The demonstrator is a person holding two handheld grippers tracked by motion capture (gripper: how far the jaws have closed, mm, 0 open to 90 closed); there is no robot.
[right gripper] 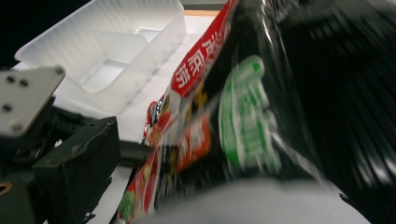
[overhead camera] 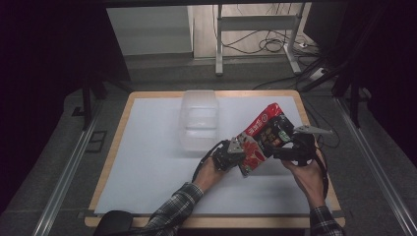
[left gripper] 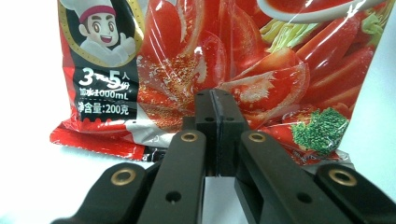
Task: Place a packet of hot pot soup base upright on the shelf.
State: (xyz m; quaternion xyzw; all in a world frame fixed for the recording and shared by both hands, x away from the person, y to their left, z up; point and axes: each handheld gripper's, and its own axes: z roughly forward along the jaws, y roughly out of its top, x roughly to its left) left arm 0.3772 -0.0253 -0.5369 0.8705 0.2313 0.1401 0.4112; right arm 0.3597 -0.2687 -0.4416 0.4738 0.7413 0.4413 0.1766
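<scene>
So the red pouch (overhead camera: 260, 140) is up off the table, strung between both claws with its long axis slanting up and away toward the far right. Left claw (overhead camera: 239, 151) is clenched on the low near end; in its own view the jaws meet tight, pouch (left gripper: 224, 60) right behind them. Right claw (overhead camera: 286, 147) sits at the pouch's right edge, but its grip's too blurred to tell. Clear bin (overhead camera: 199, 123) sits just beyond the left claw, so probably that one's nearer.

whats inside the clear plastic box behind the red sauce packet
The clear plastic box looks empty: the right gripper view shows bare walls and an inner divider. The red sauce packet hides its near right corner there, so that bit can't be checked.
</scene>
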